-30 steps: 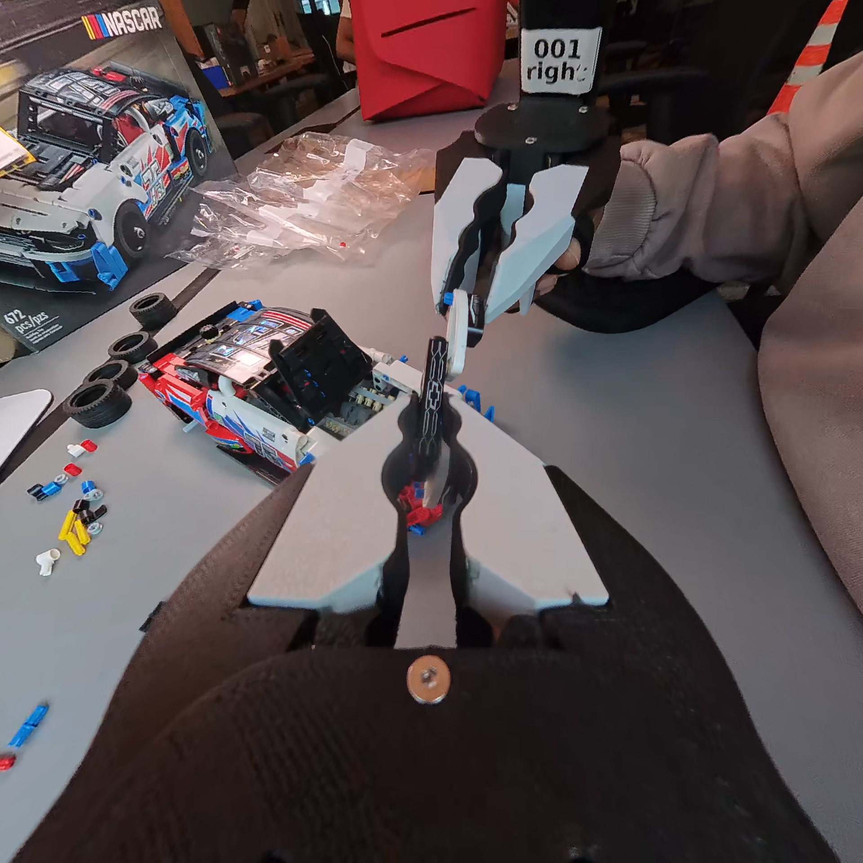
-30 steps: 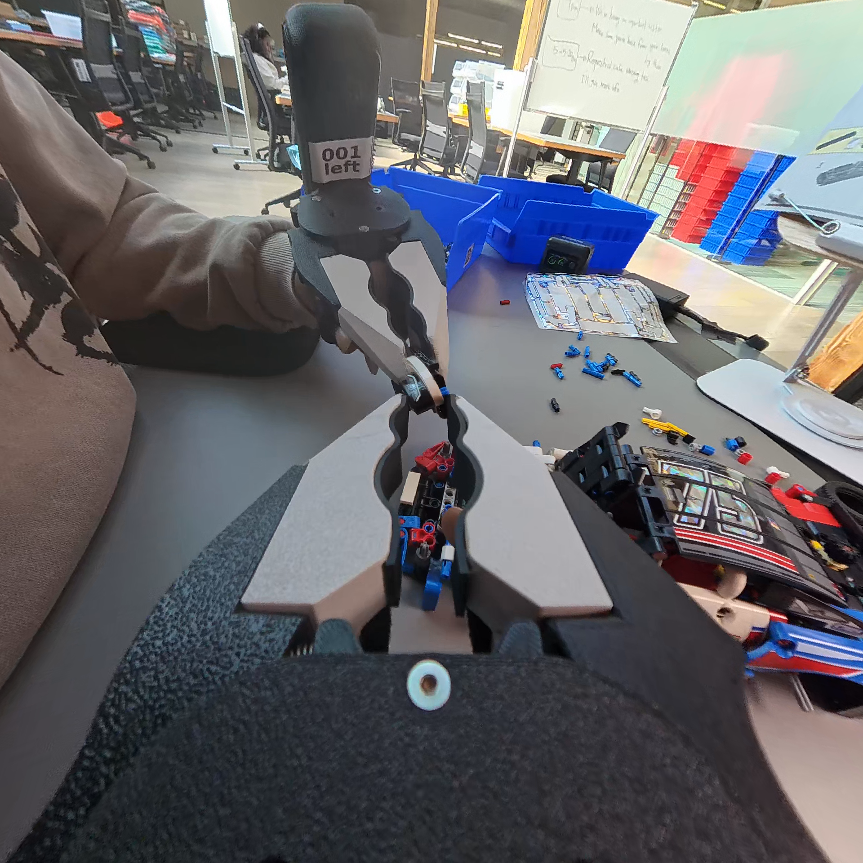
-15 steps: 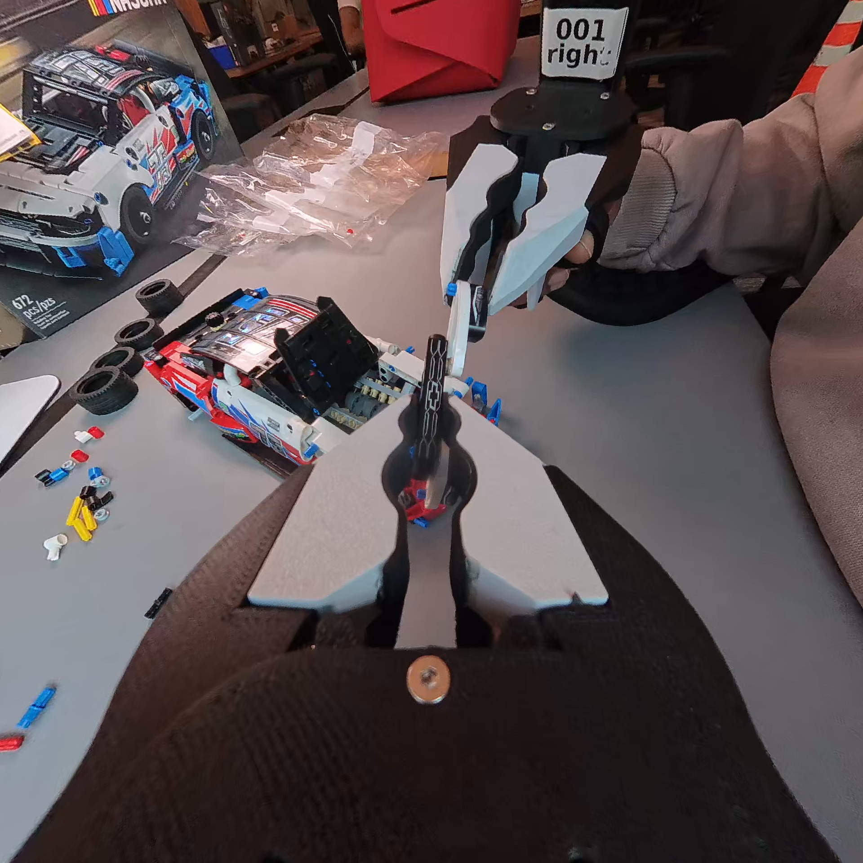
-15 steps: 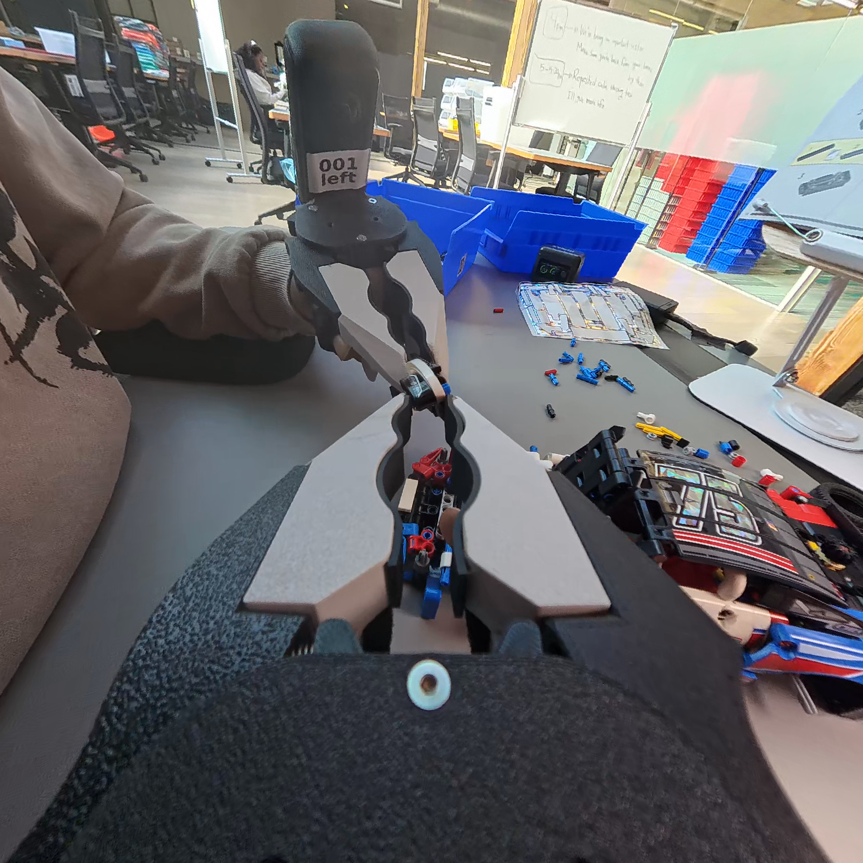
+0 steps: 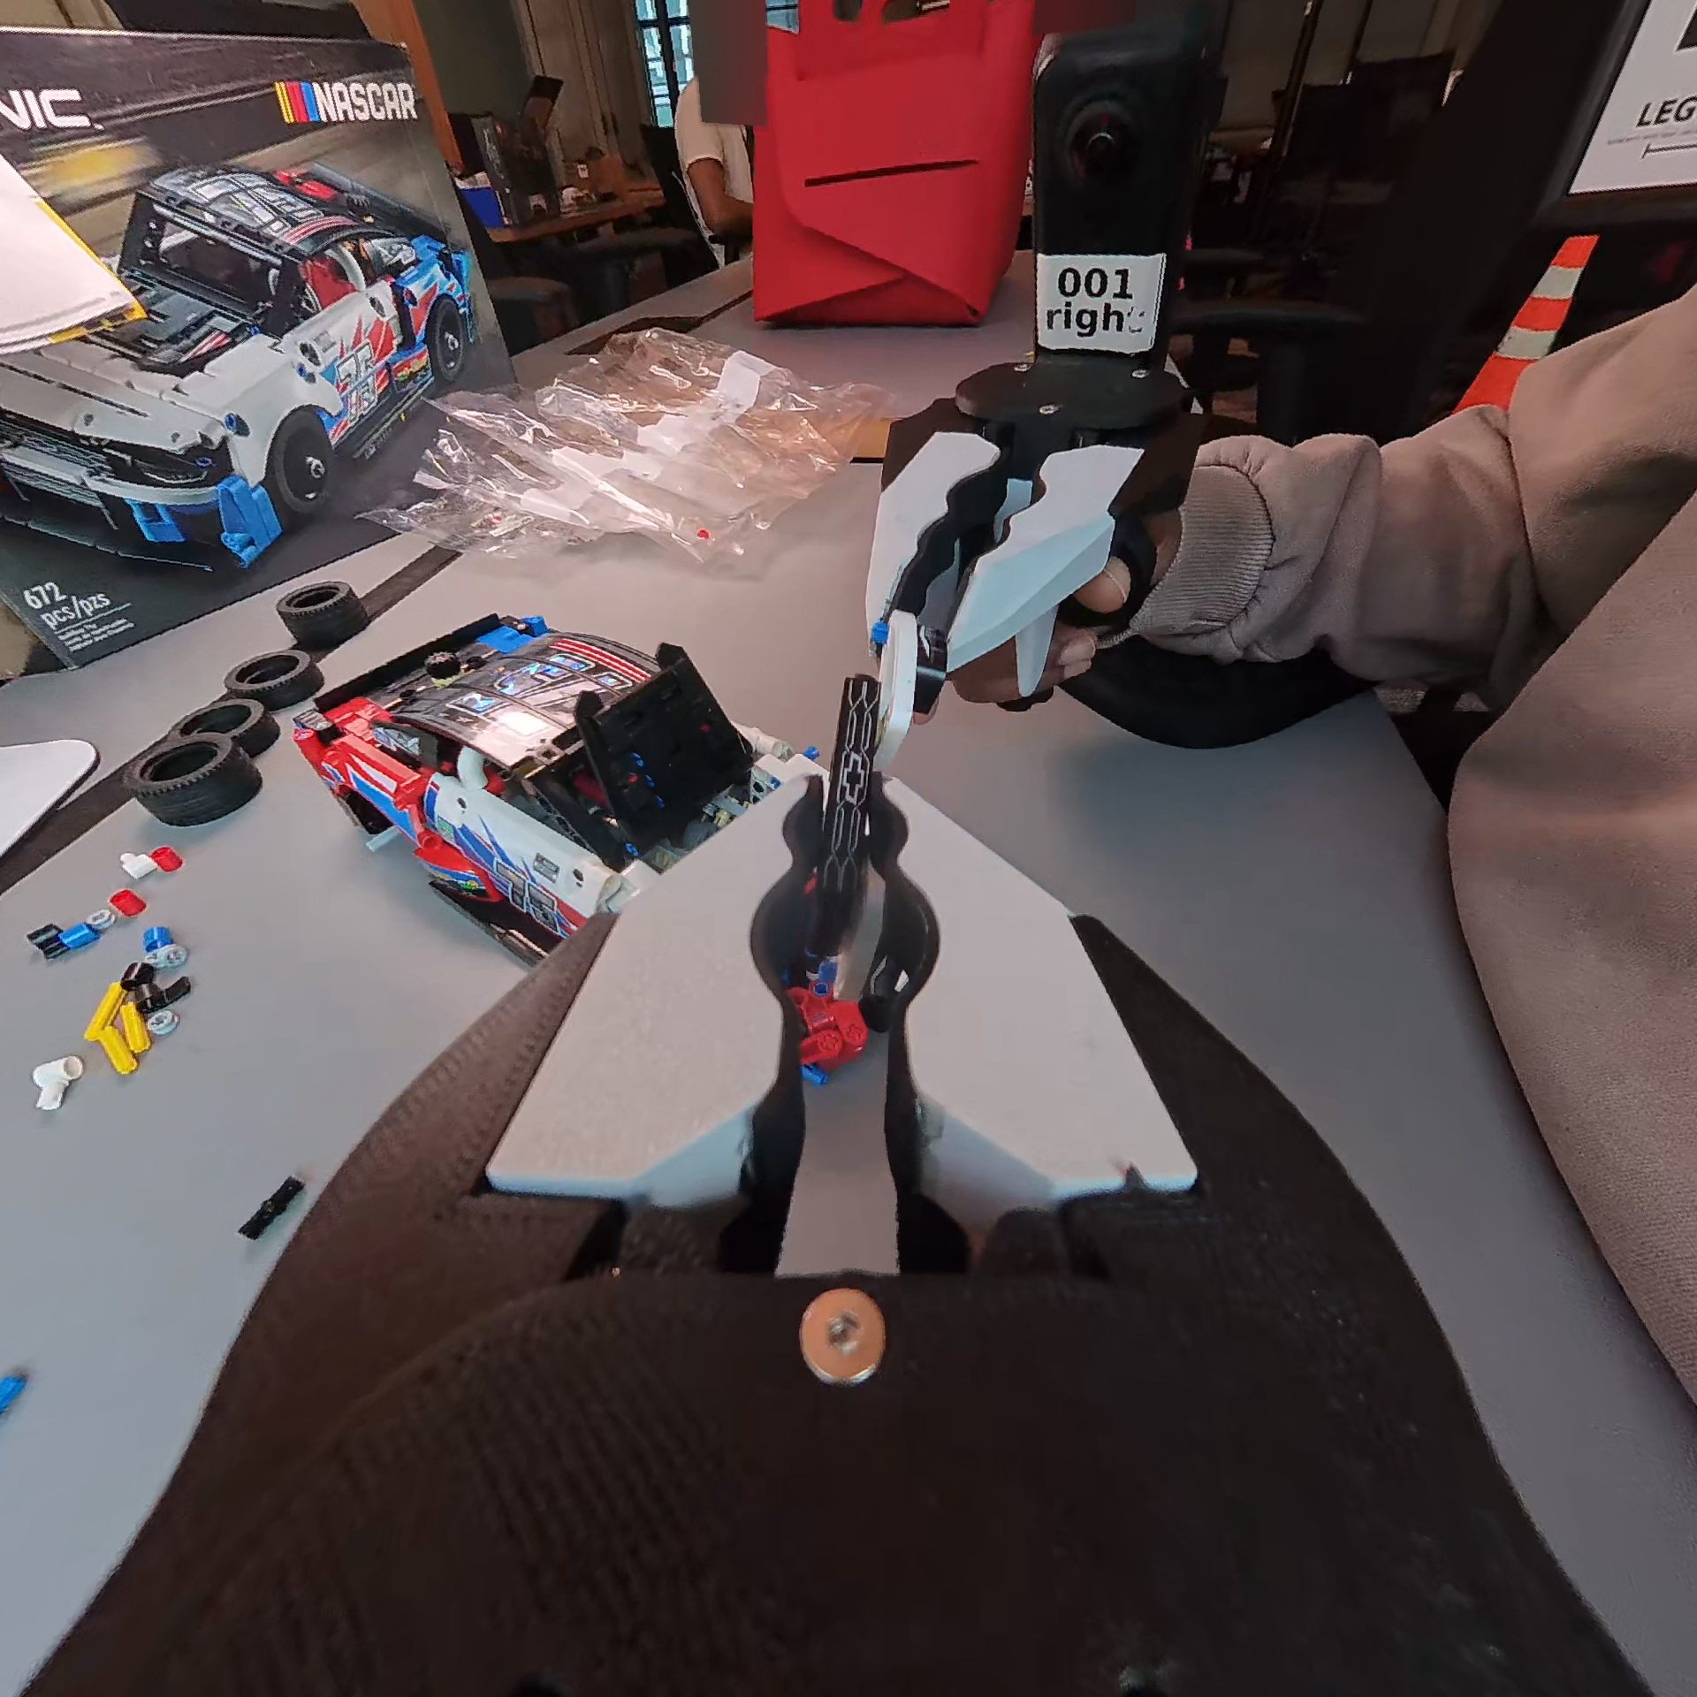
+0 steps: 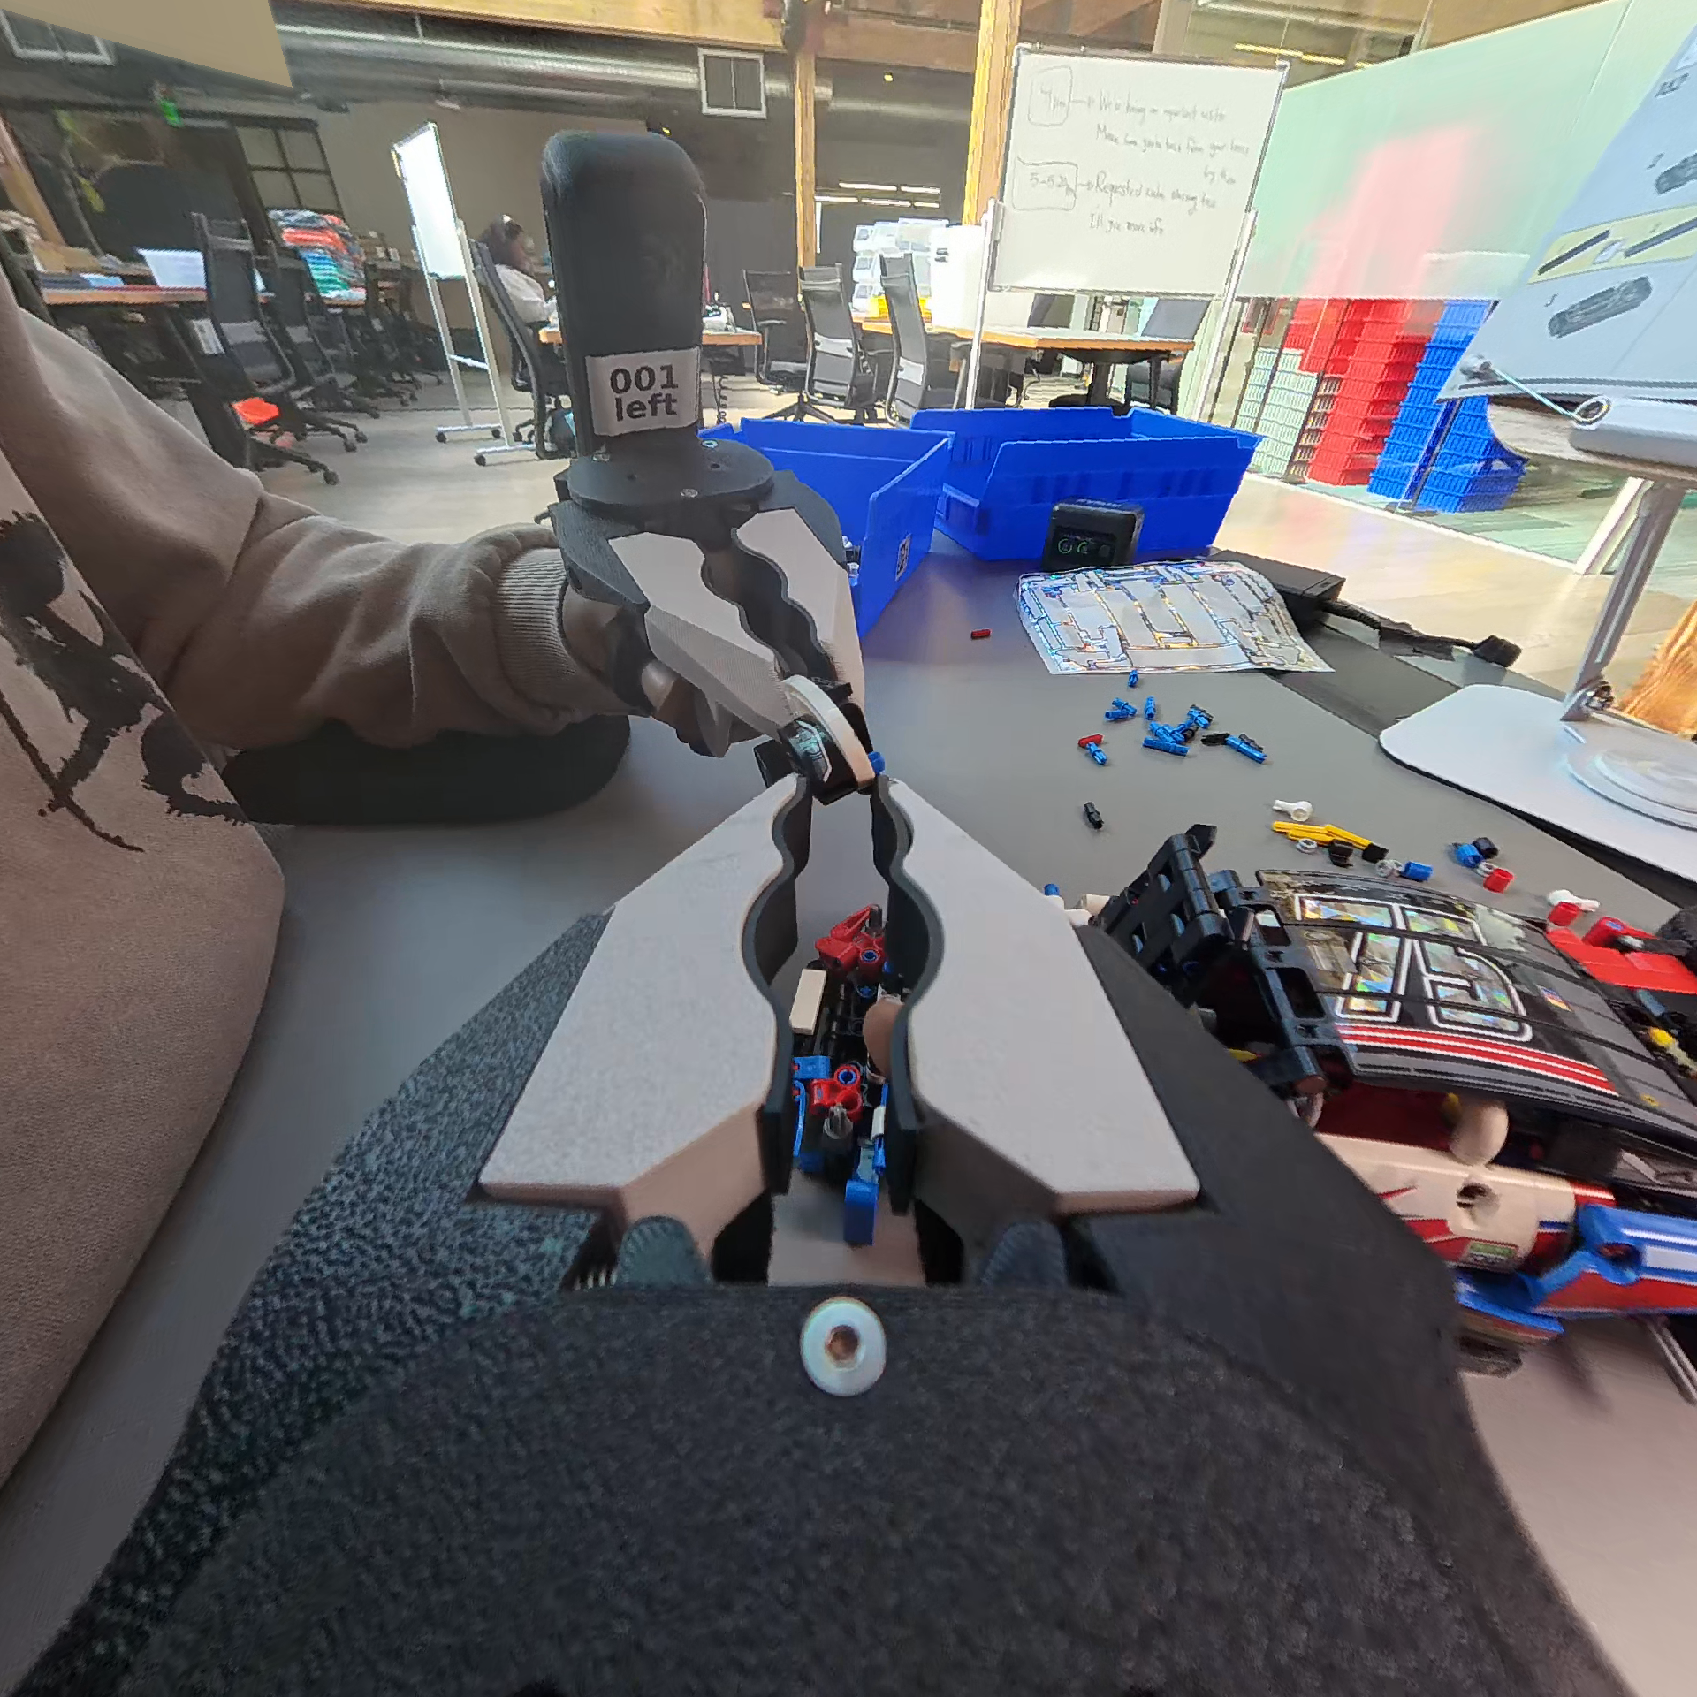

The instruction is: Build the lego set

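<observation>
Both grippers have lifted slightly; left gripper [image 5: 849,808] pinches the black stickered panel [image 5: 847,808], right gripper [image 6: 840,790] pinches the white curved piece [image 5: 898,679]. Risk: misaligned push pops either from its jaws

The two grippers now sit closer together than a second ago: the right gripper [image 5: 904,657], with its white curved piece [image 5: 898,684], has come down until that piece overlaps the top of the black strip [image 5: 849,808] clamped in the left gripper [image 6: 826,744]. Earlier, a clear gap separated them.
</observation>
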Motion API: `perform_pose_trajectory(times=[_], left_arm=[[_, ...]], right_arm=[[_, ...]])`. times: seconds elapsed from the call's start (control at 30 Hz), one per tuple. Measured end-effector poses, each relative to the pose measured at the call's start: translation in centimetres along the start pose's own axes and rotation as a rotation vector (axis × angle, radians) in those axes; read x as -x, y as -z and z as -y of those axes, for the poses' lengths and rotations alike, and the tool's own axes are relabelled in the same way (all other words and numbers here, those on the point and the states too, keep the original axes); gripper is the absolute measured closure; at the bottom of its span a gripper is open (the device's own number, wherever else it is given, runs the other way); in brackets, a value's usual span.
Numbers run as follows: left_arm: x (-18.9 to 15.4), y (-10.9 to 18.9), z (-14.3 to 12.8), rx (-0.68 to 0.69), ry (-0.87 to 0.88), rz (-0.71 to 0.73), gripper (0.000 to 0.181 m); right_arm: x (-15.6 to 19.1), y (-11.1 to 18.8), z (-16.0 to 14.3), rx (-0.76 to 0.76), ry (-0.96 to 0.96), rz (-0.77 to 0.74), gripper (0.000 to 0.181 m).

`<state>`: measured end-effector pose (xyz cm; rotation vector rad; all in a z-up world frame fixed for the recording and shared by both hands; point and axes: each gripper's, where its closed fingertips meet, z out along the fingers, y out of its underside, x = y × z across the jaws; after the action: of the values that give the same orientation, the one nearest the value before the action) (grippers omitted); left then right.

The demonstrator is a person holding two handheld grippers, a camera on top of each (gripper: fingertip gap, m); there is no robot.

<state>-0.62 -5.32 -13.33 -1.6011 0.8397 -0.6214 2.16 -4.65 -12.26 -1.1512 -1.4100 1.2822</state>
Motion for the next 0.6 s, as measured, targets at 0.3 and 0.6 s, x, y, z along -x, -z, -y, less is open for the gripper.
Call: perform_pose_trajectory(times=[0.3,0.6], left_arm=[[-0.01,0.0,0.25,-0.002,-0.058,0.031,0.175],[0.41,-0.03,0.25,0.052,-0.339,0.174,0.175]], right_arm=[[0.05,0.13,0.01,0.0,0.075,-0.024,0.171],[0.03,0.28,0.17,-0.003,0.16,-0.06,0.179]])
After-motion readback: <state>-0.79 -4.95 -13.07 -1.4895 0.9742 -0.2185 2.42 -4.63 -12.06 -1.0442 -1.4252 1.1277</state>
